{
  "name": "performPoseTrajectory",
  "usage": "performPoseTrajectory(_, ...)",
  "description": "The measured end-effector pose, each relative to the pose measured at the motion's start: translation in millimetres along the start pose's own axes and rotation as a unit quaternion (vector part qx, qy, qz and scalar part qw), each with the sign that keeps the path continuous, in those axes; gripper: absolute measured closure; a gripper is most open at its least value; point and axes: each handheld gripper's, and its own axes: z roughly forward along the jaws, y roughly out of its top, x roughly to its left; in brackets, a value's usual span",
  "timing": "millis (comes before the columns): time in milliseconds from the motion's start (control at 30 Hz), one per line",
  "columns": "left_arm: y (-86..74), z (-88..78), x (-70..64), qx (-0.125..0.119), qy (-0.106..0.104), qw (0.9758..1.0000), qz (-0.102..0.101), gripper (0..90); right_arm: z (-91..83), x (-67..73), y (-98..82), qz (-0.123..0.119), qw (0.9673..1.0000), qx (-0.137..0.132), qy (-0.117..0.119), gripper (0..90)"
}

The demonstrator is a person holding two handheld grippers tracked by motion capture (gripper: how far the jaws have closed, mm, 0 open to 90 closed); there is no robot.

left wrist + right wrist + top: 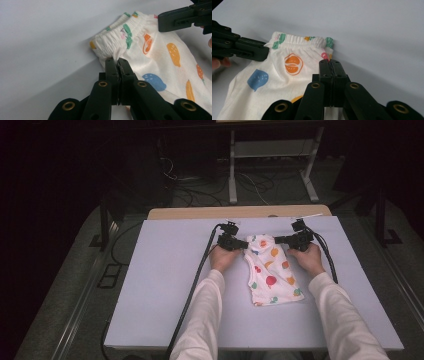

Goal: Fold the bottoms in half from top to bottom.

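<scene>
Counter (165,285), pale lilac top, one garment on it. Shorts (272,275), white with fruit print, lie flat mid-counter, waistband at the far end. Left tongs (117,61) clamped on the left waistband corner; right tongs (331,63) clamped on the right corner. Judged: both grips made, garment not yet lifted or folded; all handling left. No brand, label or writing readable.

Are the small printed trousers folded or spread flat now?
Folded: the trousers lie as one narrow strip on the table, legs together, waistband far, pinched by the left gripper and right gripper.
</scene>
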Motion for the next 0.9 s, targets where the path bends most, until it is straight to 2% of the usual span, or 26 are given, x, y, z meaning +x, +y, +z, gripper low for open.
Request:
performPoseTrajectory(400, 1.6, -9.6, -12.0, -0.013, 0.008, 0.9995, 0.027, 87.7, -8.3, 0.9, -1.6, 0.007, 0.9998, -0.017, -0.012, 88.0)
performPoseTrajectory(667, 4.6, -17.8, -21.1, -0.031, 0.009, 0.9988, 0.036, 87.7, -13.5, 1.0, -6.6, 0.017, 0.9993, -0.028, -0.017, 88.0)
performPoseTrajectory(800, 3.1, -19.9, -25.3, -0.038, 0.007, 0.9985, 0.040, 87.7, -19.6, 1.4, -8.1, 0.025, 0.9988, -0.040, -0.011, 88.0)
performPoseTrajectory(900, 0.6, -21.4, -27.1, -0.043, 0.004, 0.9983, 0.038, 87.8, -23.3, 2.5, -10.6, 0.022, 0.9987, -0.045, -0.011, 88.0)
